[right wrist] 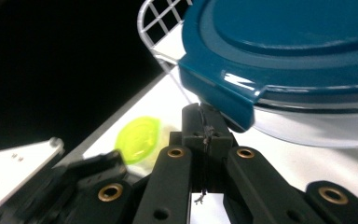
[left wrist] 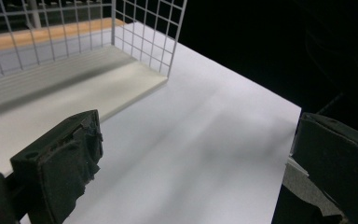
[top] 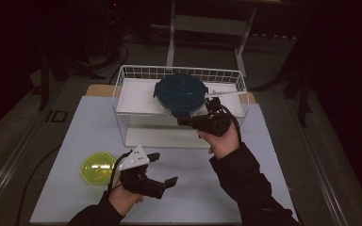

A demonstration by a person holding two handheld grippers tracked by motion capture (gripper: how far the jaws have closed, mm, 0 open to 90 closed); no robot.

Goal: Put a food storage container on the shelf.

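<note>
Teal lid [top: 181, 92] and the clear container beneath it sit up at the wire basket [top: 136, 73], resting across the basket's top toward its right half, over the white tray [top: 134, 96] inside. The right tool [top: 185, 120] is at the container's near edge: in the right gripper view its two jaws are pressed together just under the lid's corner tab [right wrist: 235, 100], their tips touching or almost touching the underside of that tab and the clear wall [right wrist: 317, 128] of the container. Whether anything is caught between them I cannot tell; the jaws look closed flat against each other. The person's right hand [top: 224, 141] holds that tool from below, sleeve trailing back to the desk's near edge.

Well apart from the lid, toward the near left of the white desk [top: 245, 188], the left tool [top: 162, 168] hangs above the surface with its jaws spread wide and nothing between them; the left gripper view shows bare desk between the two black pads [left wrist: 70, 163] and the basket's corner farther off. A grey three-cornered plate rides on top of it. Just left of that tool a yellow-green lid [top: 98, 167] lies flat on the desk.
</note>
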